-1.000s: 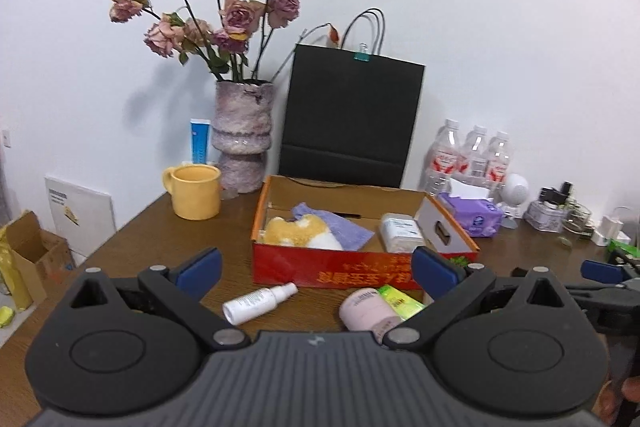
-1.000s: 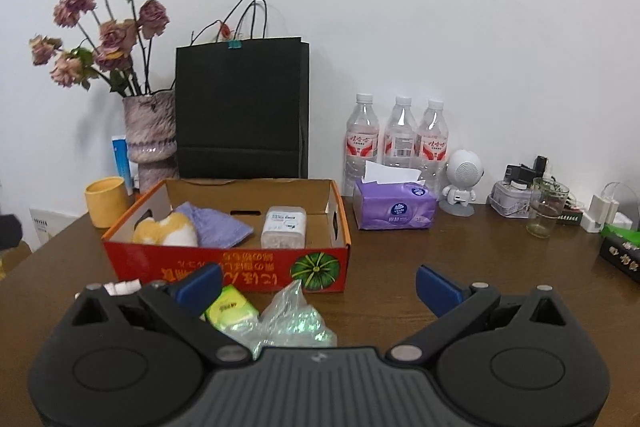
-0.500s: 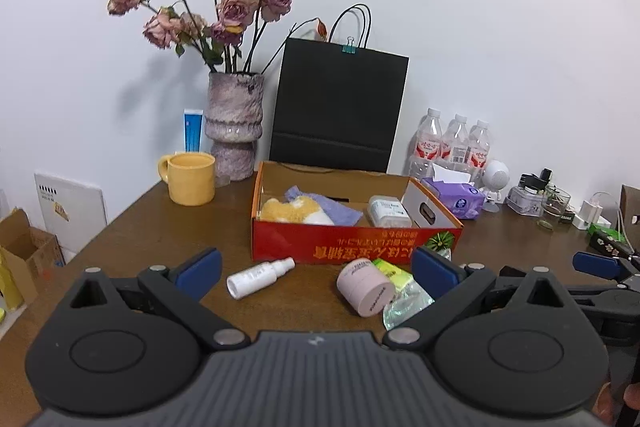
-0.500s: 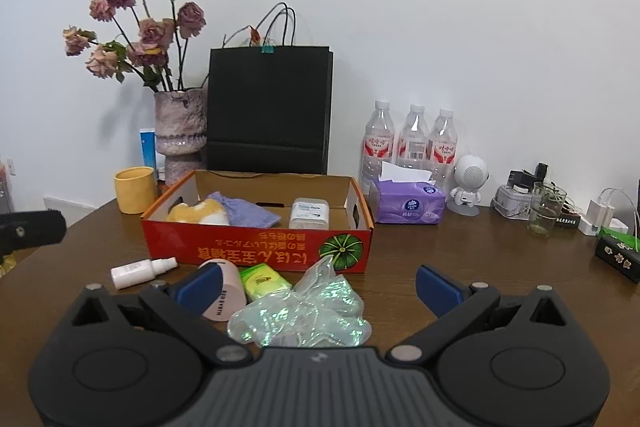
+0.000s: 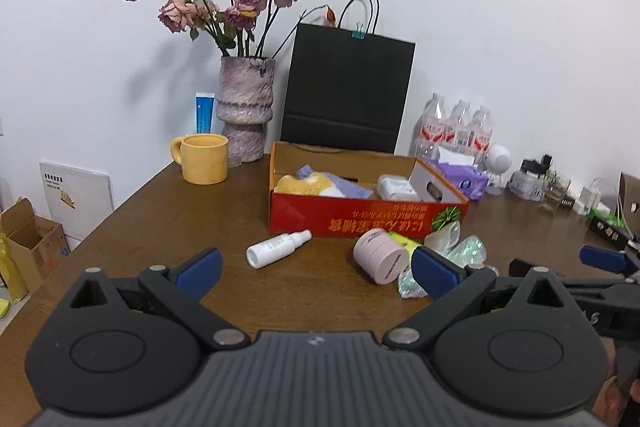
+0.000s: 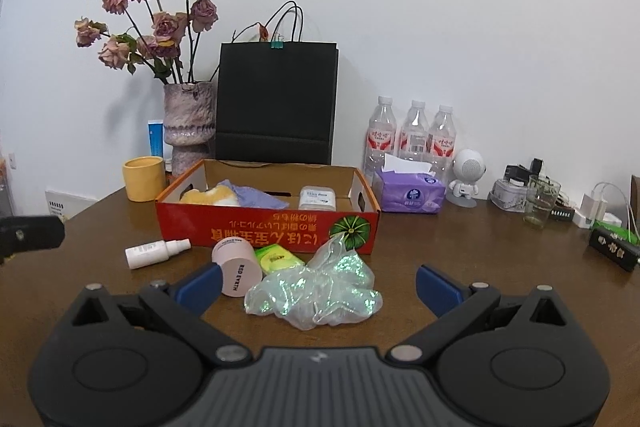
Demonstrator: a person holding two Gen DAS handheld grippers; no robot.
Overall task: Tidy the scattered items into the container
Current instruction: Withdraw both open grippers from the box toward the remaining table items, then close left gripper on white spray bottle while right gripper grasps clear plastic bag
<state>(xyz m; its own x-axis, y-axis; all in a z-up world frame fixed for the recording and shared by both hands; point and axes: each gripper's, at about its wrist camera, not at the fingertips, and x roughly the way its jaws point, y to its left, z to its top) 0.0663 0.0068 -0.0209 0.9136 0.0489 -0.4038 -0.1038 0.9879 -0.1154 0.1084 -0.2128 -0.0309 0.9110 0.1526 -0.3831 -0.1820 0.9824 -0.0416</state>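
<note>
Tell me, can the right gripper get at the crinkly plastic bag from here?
Probably yes: the right gripper is open, the plastic bag lies straight ahead between its fingers, with nothing in between.

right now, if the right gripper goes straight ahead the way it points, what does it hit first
Most likely the crinkly plastic bag, lying on the table between the open right gripper fingers. The red box sits behind it. Depth is hard to judge.

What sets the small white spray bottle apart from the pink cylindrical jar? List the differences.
The small white spray bottle is slim and white; the pink cylindrical jar is squat, wide and pink. The bottle narrows to a nozzle, while the jar ends flat. The bottle lies apart, left of the others; the jar lies against the green packet and crinkled plastic bag. Both lie on their sides on the wooden table, outside the red cardboard box.
</note>
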